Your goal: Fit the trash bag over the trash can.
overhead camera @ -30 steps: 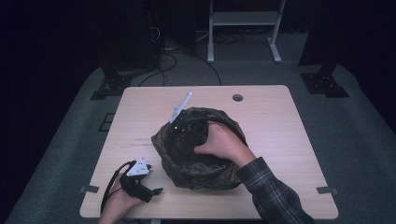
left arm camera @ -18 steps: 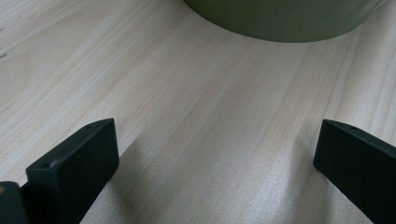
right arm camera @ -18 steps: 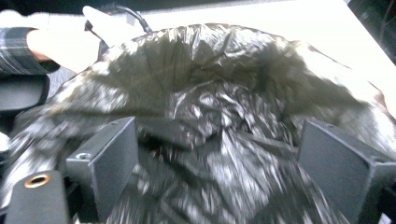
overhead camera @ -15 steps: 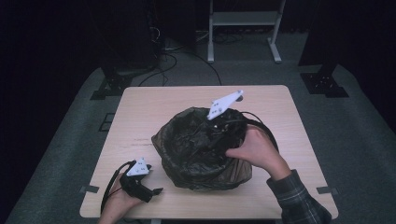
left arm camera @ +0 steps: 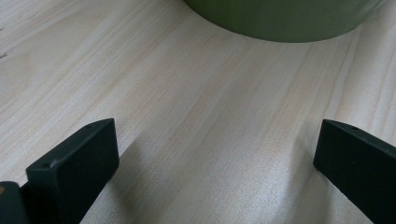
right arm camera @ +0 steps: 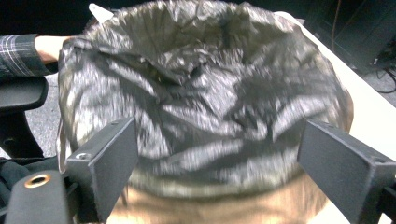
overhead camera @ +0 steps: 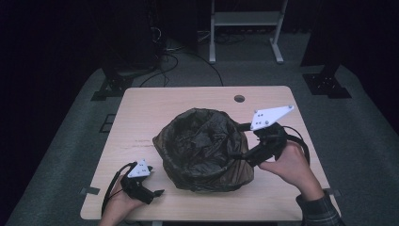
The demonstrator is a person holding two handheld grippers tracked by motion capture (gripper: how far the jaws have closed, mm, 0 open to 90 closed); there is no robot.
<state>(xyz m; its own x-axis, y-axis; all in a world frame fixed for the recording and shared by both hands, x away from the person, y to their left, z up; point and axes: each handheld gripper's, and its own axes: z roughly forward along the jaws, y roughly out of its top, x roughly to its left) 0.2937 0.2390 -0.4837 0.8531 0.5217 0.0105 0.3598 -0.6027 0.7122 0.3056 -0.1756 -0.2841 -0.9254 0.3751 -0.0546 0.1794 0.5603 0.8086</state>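
The bin stands at the middle of the table, lined with a black bag whose rim is folded out over the bin's edge. Everything else I place from that bin.

My right gripper sits at the bin's right side, just beside the rim, its grey plate tilted up above my hand. In the right gripper view the jaws stand wide apart with nothing between them, and the crinkled bag lies straight ahead (the picture is somewhat blurred, so I cannot tell whether a jaw touches the plastic).

My left gripper rests low on the table at the bin's lower left, near it but apart. In the left gripper view its jaws are spread wide over bare wood, holding nothing, and the bin's green wall curves across the top of that view, beyond the jaw tips.
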